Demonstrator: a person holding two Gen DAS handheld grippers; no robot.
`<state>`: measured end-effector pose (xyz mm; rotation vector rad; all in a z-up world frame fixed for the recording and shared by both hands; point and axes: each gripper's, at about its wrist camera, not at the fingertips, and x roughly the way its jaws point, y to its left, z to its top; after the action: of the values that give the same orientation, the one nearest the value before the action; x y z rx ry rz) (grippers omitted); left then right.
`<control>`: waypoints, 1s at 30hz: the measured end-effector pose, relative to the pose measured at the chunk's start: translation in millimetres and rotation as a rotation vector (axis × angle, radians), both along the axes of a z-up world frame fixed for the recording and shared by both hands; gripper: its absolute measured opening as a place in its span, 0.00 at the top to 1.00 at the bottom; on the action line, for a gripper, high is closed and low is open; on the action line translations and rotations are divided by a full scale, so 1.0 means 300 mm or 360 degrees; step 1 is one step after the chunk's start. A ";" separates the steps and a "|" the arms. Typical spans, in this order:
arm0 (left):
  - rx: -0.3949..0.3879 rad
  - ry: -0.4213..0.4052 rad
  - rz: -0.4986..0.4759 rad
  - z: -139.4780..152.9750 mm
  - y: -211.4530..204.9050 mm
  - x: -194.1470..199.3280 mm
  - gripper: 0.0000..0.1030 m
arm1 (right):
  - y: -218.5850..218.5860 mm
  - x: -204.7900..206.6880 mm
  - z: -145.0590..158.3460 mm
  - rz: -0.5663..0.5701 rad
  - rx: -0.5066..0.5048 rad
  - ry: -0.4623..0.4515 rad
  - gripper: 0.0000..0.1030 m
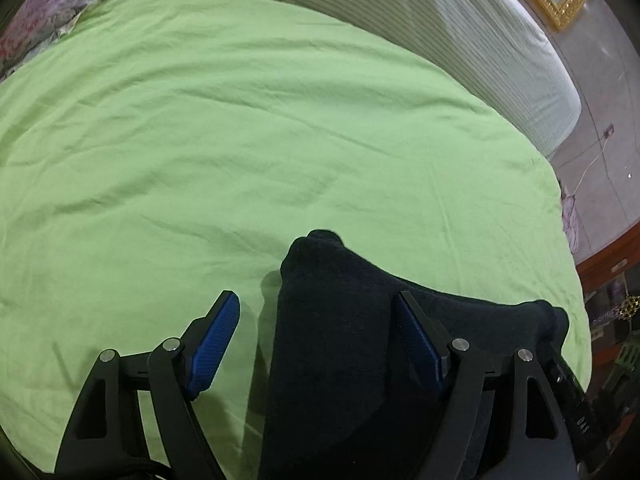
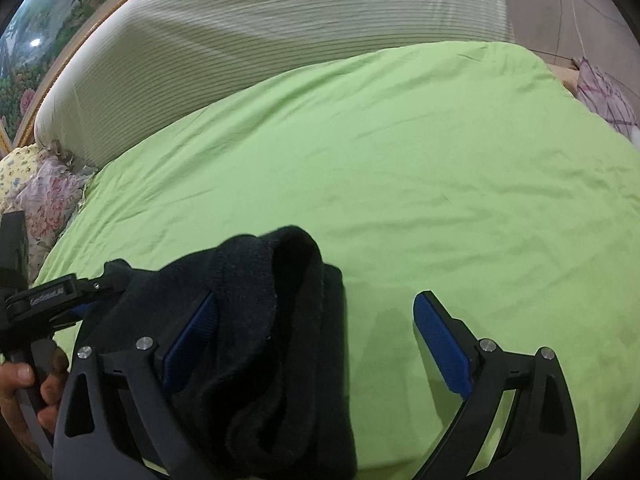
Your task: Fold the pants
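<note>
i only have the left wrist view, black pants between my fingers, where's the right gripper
Observer: The right gripper is open over the green sheet, with the black pants bunched between its fingers.
Operator: is it pinching them
Observer: No, its right pad stands clear of the cloth over bare sheet.
Operator: does it see my gripper
Observer: Yes, the left gripper shows at its left edge beside the pants, with a hand on the handle.
</note>
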<state>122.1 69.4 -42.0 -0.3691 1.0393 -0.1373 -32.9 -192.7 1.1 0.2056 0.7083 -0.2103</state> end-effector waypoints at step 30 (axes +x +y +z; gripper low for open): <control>-0.0102 0.0013 -0.0038 0.032 0.059 -0.273 0.23 | -0.018 -0.134 -0.004 0.0000 0.0033 -0.0061 0.06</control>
<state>40.1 87.1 -32.5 -0.4159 1.0492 -0.1911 -73.2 -197.9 -0.2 0.2291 0.6728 -0.1985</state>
